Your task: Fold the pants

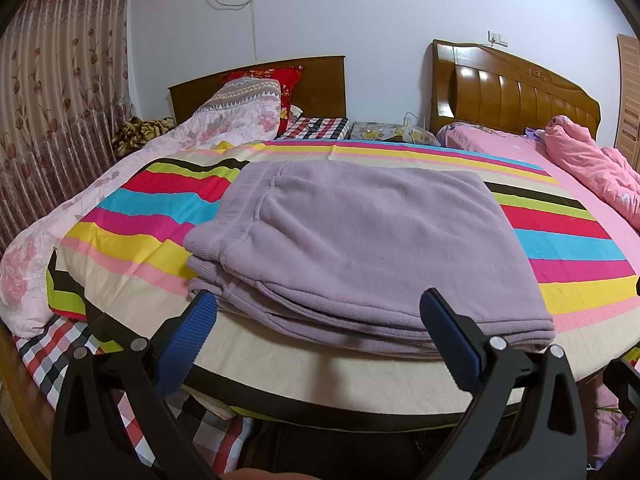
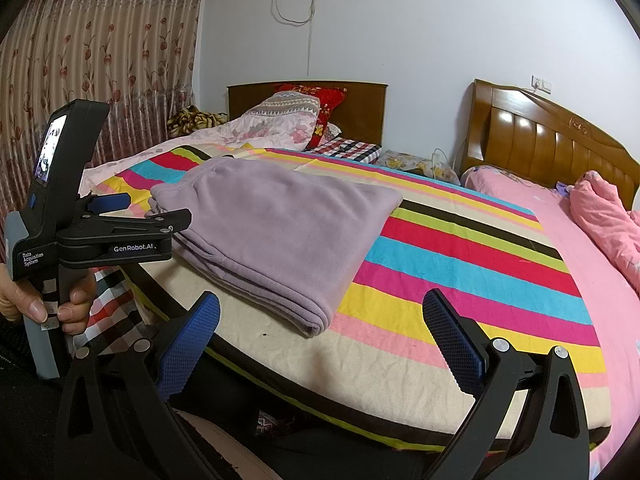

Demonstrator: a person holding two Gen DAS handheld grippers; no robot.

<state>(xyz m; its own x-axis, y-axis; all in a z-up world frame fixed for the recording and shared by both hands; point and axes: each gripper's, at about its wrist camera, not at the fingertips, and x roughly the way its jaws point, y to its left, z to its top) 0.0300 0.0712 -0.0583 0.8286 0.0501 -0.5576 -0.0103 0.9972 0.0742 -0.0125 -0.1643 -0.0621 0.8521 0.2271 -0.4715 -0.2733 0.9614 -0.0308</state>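
Observation:
The lilac fleece pants [image 1: 360, 248] lie folded into a thick flat stack on the striped bedspread [image 1: 140, 216], waistband at the left. My left gripper [image 1: 320, 308] is open and empty, its blue pads either side of the stack's near edge, just short of it. In the right wrist view the pants [image 2: 280, 228] lie ahead and left. My right gripper [image 2: 320, 312] is open and empty above the bed's near edge, right of the stack's corner. The left gripper [image 2: 156, 208] shows there at the stack's left end, held by a hand.
A floral quilt [image 1: 120, 160] and pillows lie at the back left. A pink quilt [image 1: 592, 160] lies at the right by a wooden headboard [image 1: 520, 96]. A curtain [image 1: 52, 100] hangs at the left. The bed's front edge [image 2: 360, 412] is just below the grippers.

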